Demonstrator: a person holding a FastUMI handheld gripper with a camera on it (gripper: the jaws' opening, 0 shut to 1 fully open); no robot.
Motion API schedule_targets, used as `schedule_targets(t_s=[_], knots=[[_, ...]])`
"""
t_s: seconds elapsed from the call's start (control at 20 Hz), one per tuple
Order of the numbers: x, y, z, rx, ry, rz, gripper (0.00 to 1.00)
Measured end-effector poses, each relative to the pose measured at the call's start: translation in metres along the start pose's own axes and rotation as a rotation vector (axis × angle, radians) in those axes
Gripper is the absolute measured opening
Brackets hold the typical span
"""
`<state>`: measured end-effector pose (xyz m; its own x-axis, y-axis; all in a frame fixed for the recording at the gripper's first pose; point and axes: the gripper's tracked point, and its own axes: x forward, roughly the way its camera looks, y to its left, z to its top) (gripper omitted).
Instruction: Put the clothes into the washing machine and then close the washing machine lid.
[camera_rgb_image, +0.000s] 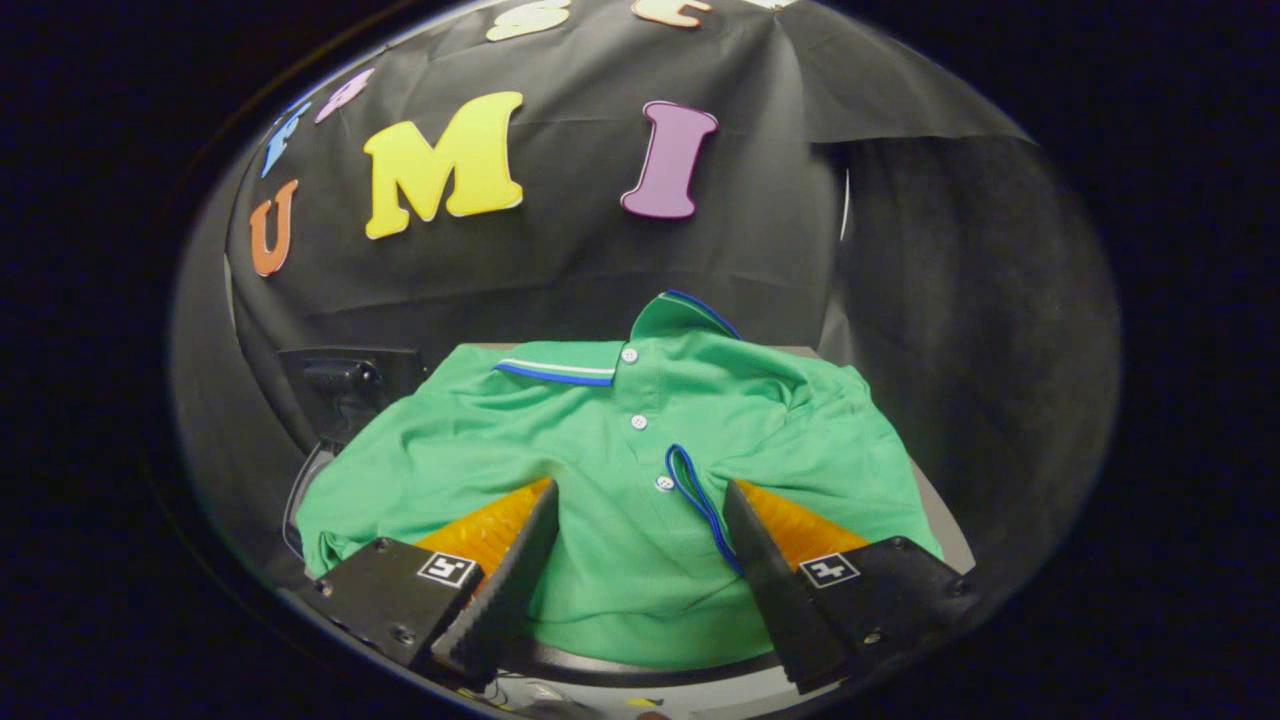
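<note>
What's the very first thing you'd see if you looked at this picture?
The bright green shirt jumps out first: it lies spread out with its white buttons and blue-edged collar facing up, in front of the black cloth wall. Next you notice the claw, open wide, with its two black fingers down over the shirt's lower part and green cloth showing between them.

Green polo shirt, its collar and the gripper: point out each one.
Green polo shirt (600, 440): gripper view, chest fabric beside the buttons.
Collar (560, 368): gripper view, its striped edge.
Gripper (640, 525): gripper view, open gap midway between the fingers' tips.
</note>
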<state>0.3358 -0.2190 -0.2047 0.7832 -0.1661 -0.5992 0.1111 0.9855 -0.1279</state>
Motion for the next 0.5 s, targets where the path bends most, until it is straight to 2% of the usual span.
schedule_targets(t_s=[0.15, 0.25, 0.35, 0.4, 0.5], knots=[[0.002, 0.008, 0.000, 0.028, 0.050, 0.007, 1.00], [-0.001, 0.016, 0.004, 0.014, 0.033, 0.034, 0.59], [0.003, 0.018, 0.003, 0.002, 0.010, -0.007, 0.17], [0.003, 0.018, 0.004, 0.001, 0.024, -0.014, 0.09], [0.000, 0.020, 0.005, 0.063, 0.040, 0.002, 0.07]])
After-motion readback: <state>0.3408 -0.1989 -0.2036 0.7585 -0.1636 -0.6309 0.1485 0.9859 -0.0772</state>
